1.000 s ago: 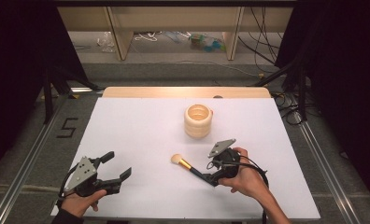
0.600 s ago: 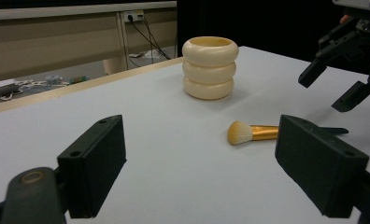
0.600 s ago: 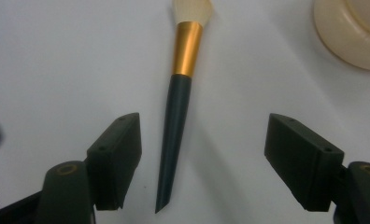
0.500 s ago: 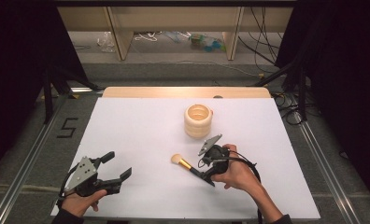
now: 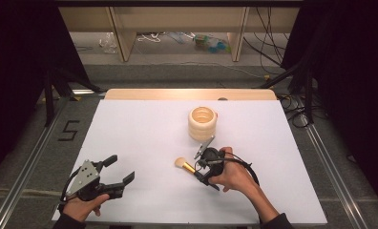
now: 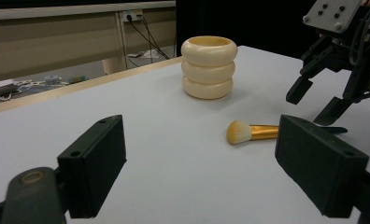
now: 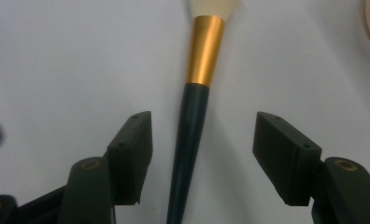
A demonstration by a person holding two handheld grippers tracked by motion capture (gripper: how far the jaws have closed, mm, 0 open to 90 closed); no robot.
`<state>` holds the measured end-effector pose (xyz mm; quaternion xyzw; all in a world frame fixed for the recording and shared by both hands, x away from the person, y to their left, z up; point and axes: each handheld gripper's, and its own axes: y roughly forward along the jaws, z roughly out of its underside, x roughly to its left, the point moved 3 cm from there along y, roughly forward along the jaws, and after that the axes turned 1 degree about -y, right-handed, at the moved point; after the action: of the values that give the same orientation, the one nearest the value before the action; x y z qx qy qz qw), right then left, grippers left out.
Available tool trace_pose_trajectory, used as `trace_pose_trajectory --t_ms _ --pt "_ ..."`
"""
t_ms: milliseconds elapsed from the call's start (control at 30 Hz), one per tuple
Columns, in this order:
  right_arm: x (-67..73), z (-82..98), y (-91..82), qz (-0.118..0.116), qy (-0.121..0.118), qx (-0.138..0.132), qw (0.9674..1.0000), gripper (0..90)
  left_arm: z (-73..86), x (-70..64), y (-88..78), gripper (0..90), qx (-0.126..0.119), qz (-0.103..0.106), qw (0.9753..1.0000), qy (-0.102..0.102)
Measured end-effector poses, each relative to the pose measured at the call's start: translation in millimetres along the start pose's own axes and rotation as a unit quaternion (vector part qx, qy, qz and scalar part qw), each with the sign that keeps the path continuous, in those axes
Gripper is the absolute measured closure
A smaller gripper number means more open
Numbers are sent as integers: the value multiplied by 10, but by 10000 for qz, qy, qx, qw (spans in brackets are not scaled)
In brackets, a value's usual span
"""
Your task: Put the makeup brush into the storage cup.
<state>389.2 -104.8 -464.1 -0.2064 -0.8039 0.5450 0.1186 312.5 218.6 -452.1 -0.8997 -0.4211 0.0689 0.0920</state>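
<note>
So from the high view we've got a white table [image 5: 144, 138] with a cream ribbed holder [image 5: 202, 123] standing upright a bit past the middle, and a makeup brush [image 5: 187, 166] lying flat just in front of it, pale bristles pointing left. Our right gripper [image 5: 204, 172] is down over the brush handle, but from up here the hand [image 5: 235, 175] and gripper body cover most of it, so we can't really judge the jaws.

The right gripper view sorts that out: jaws spread wide, one on each side of the dark handle [image 7: 188, 140], neither touching it. We also get the gold ferrule [image 7: 204, 50] up close there, and a sliver of the holder at the far right edge.

Our left gripper [image 5: 114, 175] sits near the front left corner, well apart from everything, jaws gaping with nothing between them. Its own view is the nice side-on one: we see the holder [image 6: 207, 66] is three stacked rings, the brush [image 6: 253, 132] lies on the surface, and the right gripper [image 6: 321, 100] hangs tilted over the handle end.
</note>
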Motion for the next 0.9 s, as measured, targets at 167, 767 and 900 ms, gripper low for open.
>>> trace_pose_trajectory --t_ms 167,767,900 --pt "-17 -32 48 -89 -11 79 9999 437 2 -5 4 163 -9 4 10000 -20" --pt "-49 -75 206 -224 50 392 9990 556 -3 -1 0 165 -15 9 10000 27" --pt "-40 -89 233 -269 84 447 9986 587 -1 -4 1 165 -16 7 10000 -13"
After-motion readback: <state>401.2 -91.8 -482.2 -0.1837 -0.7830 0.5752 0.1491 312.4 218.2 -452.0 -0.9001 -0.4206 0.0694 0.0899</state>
